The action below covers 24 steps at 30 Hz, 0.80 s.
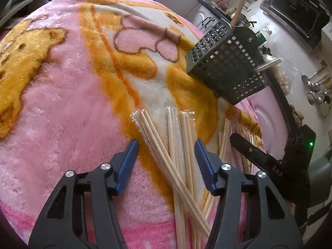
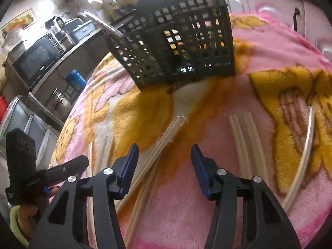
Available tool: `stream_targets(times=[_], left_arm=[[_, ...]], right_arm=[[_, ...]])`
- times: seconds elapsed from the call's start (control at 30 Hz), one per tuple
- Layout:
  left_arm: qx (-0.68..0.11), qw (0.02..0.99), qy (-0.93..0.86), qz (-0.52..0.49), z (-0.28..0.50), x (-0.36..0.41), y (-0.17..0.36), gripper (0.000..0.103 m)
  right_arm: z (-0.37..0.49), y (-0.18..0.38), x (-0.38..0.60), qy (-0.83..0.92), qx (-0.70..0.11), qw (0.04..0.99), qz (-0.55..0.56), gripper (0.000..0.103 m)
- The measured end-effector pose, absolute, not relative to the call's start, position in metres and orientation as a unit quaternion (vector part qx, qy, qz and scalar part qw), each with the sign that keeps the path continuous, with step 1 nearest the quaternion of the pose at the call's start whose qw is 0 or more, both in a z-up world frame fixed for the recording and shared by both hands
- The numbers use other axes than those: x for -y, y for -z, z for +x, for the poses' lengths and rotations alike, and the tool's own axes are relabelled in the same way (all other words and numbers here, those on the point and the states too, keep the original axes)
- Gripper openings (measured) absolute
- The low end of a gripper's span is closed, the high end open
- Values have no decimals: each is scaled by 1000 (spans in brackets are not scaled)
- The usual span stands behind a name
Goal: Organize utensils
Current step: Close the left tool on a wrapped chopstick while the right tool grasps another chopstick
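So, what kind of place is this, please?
Most likely a home kitchen: a microwave on the counter, ladles hanging on the wall, and wrapped chopsticks lying near a utensil basket on a pink blanket.

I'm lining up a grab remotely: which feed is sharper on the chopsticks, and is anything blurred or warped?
Left wrist view: wrapped chopsticks sharp between the left gripper's open jaws, basket crisp, fisheye bending the edges. Right wrist view: motion-smeared, chopsticks soft, basket backlit and dark.

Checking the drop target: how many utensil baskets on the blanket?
1. A dark green basket stands at the far side of the blanket, beyond the chopsticks. None seems hidden.
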<state>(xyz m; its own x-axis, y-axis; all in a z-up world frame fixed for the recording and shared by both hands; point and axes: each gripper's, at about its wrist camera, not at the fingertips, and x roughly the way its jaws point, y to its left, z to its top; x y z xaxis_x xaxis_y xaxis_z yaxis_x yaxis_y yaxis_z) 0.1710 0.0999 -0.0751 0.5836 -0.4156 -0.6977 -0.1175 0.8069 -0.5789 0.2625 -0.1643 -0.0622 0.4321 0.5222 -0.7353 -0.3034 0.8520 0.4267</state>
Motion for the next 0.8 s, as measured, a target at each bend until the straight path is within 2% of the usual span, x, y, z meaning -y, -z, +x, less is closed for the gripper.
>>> stream_targets(times=[0.17, 0.33, 0.43, 0.5, 0.8], left_arm=[[-449, 831, 90, -315, 178, -105, 78, 41], [-452, 827, 80, -324, 183, -112, 82, 20], [-454, 824, 77, -331, 184, -116, 84, 10], [-454, 822, 76, -335, 185, -119, 86, 6], [-418, 850, 94, -306, 176, -112, 53, 3]], right_arm=[[276, 67, 164, -246, -487, 827, 136, 37], [286, 69, 171, -242, -494, 819, 160, 27], [288, 70, 175, -244, -494, 817, 169, 15], [288, 69, 178, -246, -493, 816, 174, 14], [275, 44, 194, -261, -455, 832, 179, 12]])
